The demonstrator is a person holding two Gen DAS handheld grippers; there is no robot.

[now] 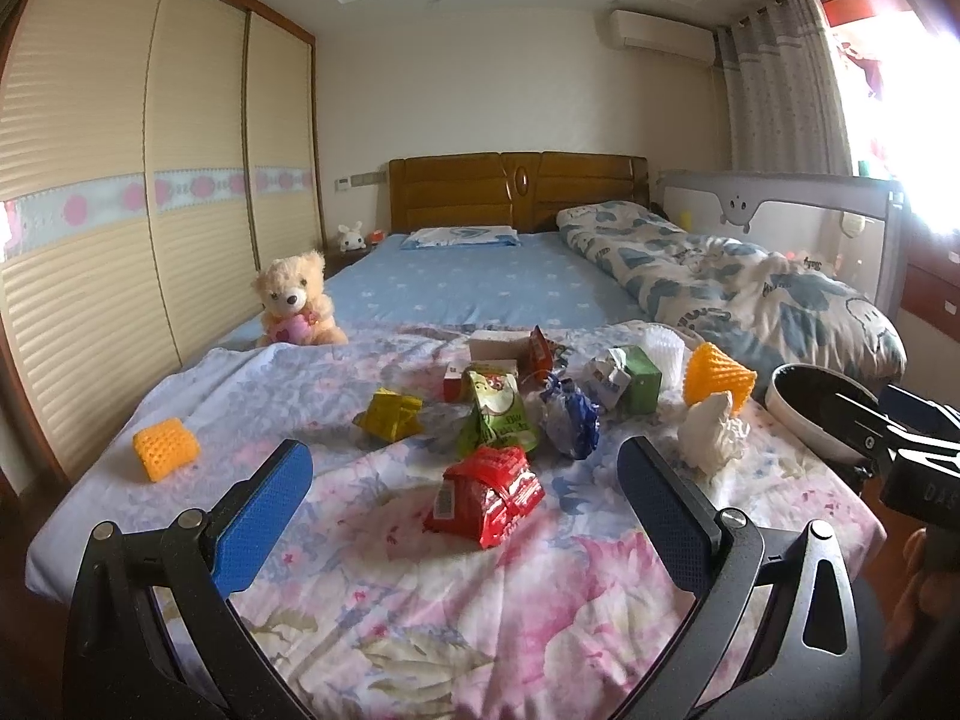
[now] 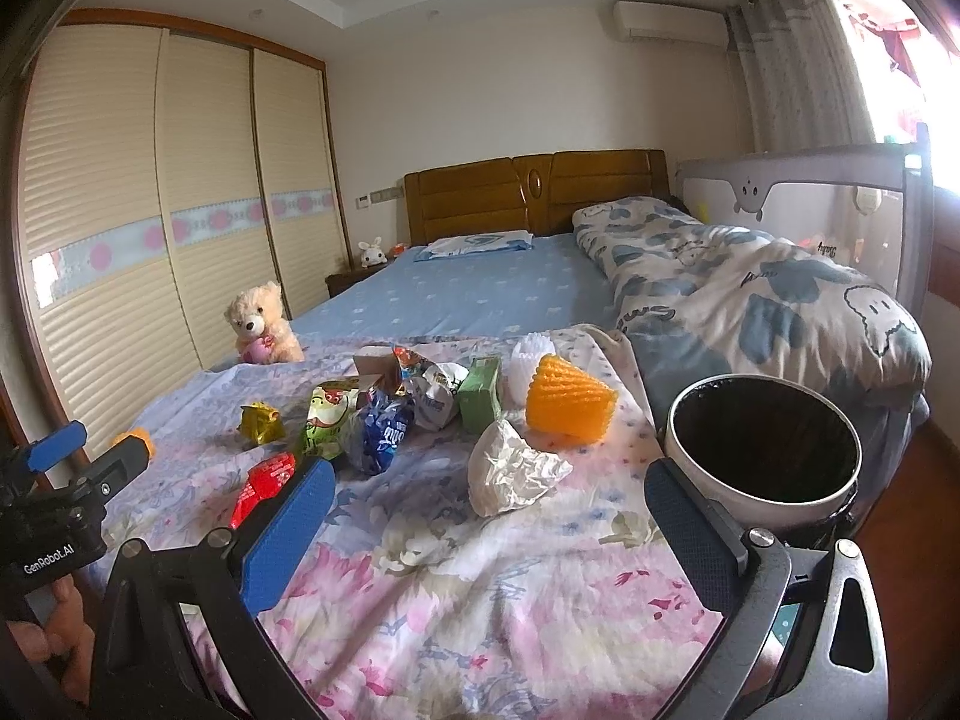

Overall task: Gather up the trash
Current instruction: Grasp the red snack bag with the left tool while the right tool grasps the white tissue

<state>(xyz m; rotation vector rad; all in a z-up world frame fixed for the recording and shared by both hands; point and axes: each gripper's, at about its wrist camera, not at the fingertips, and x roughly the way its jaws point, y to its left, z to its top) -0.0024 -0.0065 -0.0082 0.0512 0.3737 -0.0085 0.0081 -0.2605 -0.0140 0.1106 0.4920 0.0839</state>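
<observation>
Trash lies scattered on the floral bedspread (image 1: 420, 588). A red wrapper (image 1: 483, 495) sits just ahead of my left gripper (image 1: 465, 474), which is open and empty. Beyond it lie a green snack bag (image 1: 495, 411), a yellow wrapper (image 1: 390, 414), a blue-white wrapper (image 1: 570, 420), a green carton (image 1: 639, 381) and orange foam nets (image 1: 165, 447). My right gripper (image 2: 489, 492) is open, with a crumpled white paper (image 2: 510, 471) just ahead of it, untouched. A white bin (image 2: 762, 450) with a dark inside stands at the bed's right edge. Another orange foam net (image 2: 567, 405) lies behind the paper.
A teddy bear (image 1: 297, 300) sits at the left of the bed. A rolled quilt (image 2: 750, 294) lies along the right side, with a bed rail (image 2: 804, 198) behind it. Wardrobe doors (image 1: 120, 210) run along the left wall. A hand (image 2: 54, 636) holds the other gripper at lower left.
</observation>
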